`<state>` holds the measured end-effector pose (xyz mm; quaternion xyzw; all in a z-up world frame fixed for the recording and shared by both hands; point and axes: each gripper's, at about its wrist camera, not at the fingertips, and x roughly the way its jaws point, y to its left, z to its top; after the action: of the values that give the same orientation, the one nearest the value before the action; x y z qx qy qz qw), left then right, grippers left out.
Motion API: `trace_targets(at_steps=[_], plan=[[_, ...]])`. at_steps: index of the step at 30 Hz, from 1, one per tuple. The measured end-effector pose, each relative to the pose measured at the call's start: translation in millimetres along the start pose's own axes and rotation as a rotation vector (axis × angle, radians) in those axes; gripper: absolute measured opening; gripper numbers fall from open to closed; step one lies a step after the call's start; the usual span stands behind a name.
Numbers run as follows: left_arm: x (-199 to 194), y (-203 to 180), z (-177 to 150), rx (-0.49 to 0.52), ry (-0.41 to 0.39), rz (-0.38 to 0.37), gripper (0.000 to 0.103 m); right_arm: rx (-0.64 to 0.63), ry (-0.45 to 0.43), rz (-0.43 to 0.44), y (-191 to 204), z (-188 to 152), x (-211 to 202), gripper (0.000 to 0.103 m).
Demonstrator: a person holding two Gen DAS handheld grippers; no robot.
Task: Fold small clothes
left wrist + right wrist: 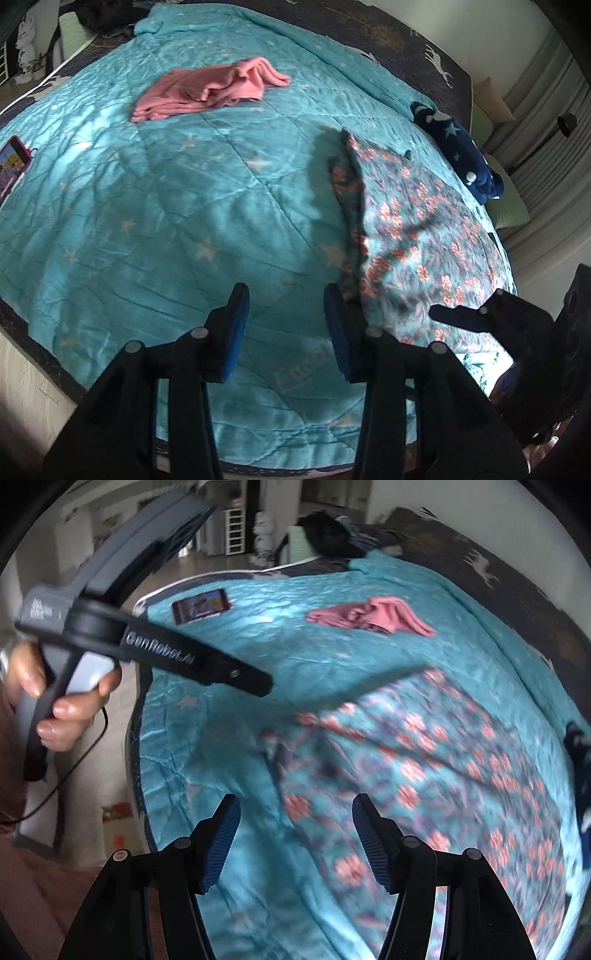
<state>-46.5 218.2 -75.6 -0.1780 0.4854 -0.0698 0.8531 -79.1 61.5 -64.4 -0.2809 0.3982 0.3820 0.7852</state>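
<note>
- Daylight falls across a bed covered by a teal quilted blanket with pale stars [155, 206], which fills both wrist views; a dark sheet with white deer shapes [439, 62] shows along its far edge.
- On the right half of the blanket lies a floral garment of teal cloth with pink blossoms [417, 236], spread mostly flat; its left edge is doubled into a thick fold running from near to far.
- Far off, to the left of centre, sits a crumpled pink cloth [207, 92], well apart from the floral piece; a navy star-patterned soft item [458, 147] rests at the right edge, and a phone in a red case [11, 166] lies at the far left.
- In its own view the left gripper [286, 328] has its jaws parted with only blanket between the blue pads; the folded edge of the floral garment lies just beside its right finger, whether touching I cannot tell.
- Seen in its own blurred view, the right gripper [295, 838] is likewise released, nothing between the pads, hovering over the near left part of the floral garment [424, 768].
- A person's hand [62, 698] grips the handle of the left tool.
- My reading: the next fold turns on that long left edge; it lies right of the left claw, near to far, and both claws are near it.
</note>
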Motion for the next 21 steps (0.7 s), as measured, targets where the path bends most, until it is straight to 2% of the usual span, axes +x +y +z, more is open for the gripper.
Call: trace_targets(at_steps=[4, 9, 10, 12, 13, 15, 18, 21], plan=[[-3.6, 8.2, 3.1, -0.009, -0.012, 0.004, 0.044, 0.032, 0.032, -0.088, -2.1, 10.2, 22.5, 0.063], [0.6, 13.5, 14.0, -0.008, -0.006, -0.008, 0.044, 0.051, 0.008, -0.150, -0.7, 17.7, 35.1, 0.062], [2.9, 13.7, 17.7, -0.007, -0.002, -0.008, 0.044, 0.037, 0.007, -0.161, 2.9, 18.8, 39.0, 0.058], [7.8, 12.4, 25.7, -0.004, 0.004, -0.031, 0.045, 0.028, -0.003, -0.193, 6.7, 20.0, 42.9, 0.034], [10.3, 11.2, 29.1, -0.006, 0.010, -0.049, 0.045, 0.054, -0.014, -0.199, 2.8, 20.2, 39.9, 0.015], [15.9, 6.8, 36.9, -0.008, 0.026, -0.093, 0.054, 0.143, -0.049, -0.135, -13.0, 18.5, 25.8, 0.010], [30.2, -10.2, 53.9, 0.015, 0.052, -0.189, 0.065, 0.273, -0.107, -0.080, -39.8, 10.7, -1.8, 0.008], [46.7, -33.9, 65.2, 0.033, 0.070, -0.216, 0.072, 0.362, -0.138, -0.044, -57.9, 2.2, -20.9, 0.006]])
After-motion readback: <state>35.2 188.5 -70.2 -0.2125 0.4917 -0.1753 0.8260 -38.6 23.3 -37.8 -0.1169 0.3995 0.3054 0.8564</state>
